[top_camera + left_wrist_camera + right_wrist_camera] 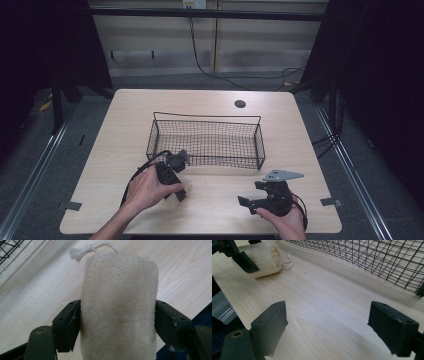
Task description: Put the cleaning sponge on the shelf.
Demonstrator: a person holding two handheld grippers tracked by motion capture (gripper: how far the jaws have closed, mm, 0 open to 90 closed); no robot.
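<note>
The bench (210, 200) spans mid-frame, the wire basket (205, 137) sitting empty at centre. Below its lower-left corner, the left hand-held gripper (117, 320) is clamped on the loofah (119, 310) — pads pressed to both sides, low over the wood. At lower right, the right hand-held gripper (329, 325) gapes wide, holding nothing. Looks like a pick-up — next, probably lift the loofah over the near rim and release.
</note>
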